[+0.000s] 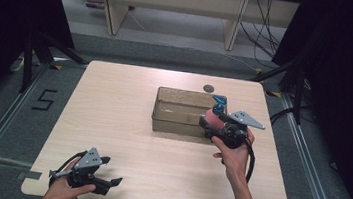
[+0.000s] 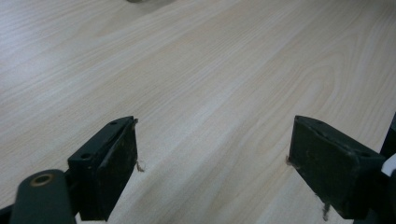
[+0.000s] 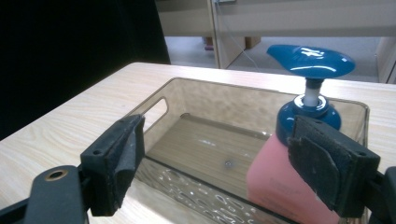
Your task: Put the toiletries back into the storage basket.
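A pink pump bottle (image 1: 211,116) with a blue pump head (image 3: 310,58) stands upright at the right end of a clear brownish bin (image 1: 180,91). Its pink body (image 3: 273,179) shows through the bin's near wall (image 3: 187,184). My right gripper (image 1: 205,124) hovers at that end of the bin and points across it. In the right gripper view its jaws (image 3: 219,128) stand wide open. One jaw overlaps the bottle's shoulder and the other is far from it. My left gripper (image 1: 111,171) rests open near the table's front left edge, with bare wood between its jaws (image 2: 212,140).
The light wooden table (image 1: 122,118) has a small dark round hole (image 1: 208,88) behind the bin. The bin's left wall has a handle cutout (image 3: 156,106). Black curtains stand on both sides, and wooden furniture legs (image 1: 112,6) stand beyond the table.
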The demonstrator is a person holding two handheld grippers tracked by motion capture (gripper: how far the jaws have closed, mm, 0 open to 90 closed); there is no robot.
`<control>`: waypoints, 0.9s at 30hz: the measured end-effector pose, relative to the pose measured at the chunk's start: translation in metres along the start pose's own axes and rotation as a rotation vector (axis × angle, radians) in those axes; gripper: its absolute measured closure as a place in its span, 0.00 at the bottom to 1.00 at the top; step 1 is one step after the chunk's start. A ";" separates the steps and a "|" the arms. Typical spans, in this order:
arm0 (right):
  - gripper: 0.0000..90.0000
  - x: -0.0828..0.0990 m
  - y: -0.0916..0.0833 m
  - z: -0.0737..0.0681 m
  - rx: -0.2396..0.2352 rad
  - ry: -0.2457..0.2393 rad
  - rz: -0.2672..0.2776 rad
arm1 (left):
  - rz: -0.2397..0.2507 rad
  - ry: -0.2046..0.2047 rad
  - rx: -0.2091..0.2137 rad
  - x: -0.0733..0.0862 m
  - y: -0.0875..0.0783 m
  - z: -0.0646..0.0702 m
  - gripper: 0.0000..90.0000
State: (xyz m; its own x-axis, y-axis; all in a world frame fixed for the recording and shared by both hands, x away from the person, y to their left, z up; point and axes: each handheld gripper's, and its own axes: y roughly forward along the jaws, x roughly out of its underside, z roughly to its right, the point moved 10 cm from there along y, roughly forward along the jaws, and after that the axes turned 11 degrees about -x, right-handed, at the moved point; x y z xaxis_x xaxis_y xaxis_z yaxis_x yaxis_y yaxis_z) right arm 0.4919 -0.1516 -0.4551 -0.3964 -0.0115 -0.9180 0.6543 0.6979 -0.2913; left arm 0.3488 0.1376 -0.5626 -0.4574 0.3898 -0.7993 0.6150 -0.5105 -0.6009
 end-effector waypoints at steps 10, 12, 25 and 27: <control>0.22 0.005 0.001 -0.006 -0.011 -0.025 -0.014 | 0.000 -0.002 0.000 0.000 0.000 0.000 0.17; 0.22 0.006 0.001 -0.009 -0.017 -0.027 -0.024 | 0.001 0.000 0.000 0.000 0.000 0.000 0.17; 0.22 0.013 0.000 -0.020 -0.048 -0.026 -0.020 | 0.003 -0.008 -0.004 -0.001 0.000 -0.001 0.17; 0.22 0.015 0.000 -0.020 -0.045 -0.029 -0.032 | 0.002 -0.005 -0.004 0.000 0.000 -0.001 0.17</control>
State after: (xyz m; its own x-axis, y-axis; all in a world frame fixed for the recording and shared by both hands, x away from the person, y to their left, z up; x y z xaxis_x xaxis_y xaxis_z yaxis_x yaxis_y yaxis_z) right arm 0.4729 -0.1375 -0.4631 -0.3972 -0.0552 -0.9160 0.6115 0.7284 -0.3091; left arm 0.3495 0.1379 -0.5625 -0.4592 0.3851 -0.8005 0.6182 -0.5086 -0.5993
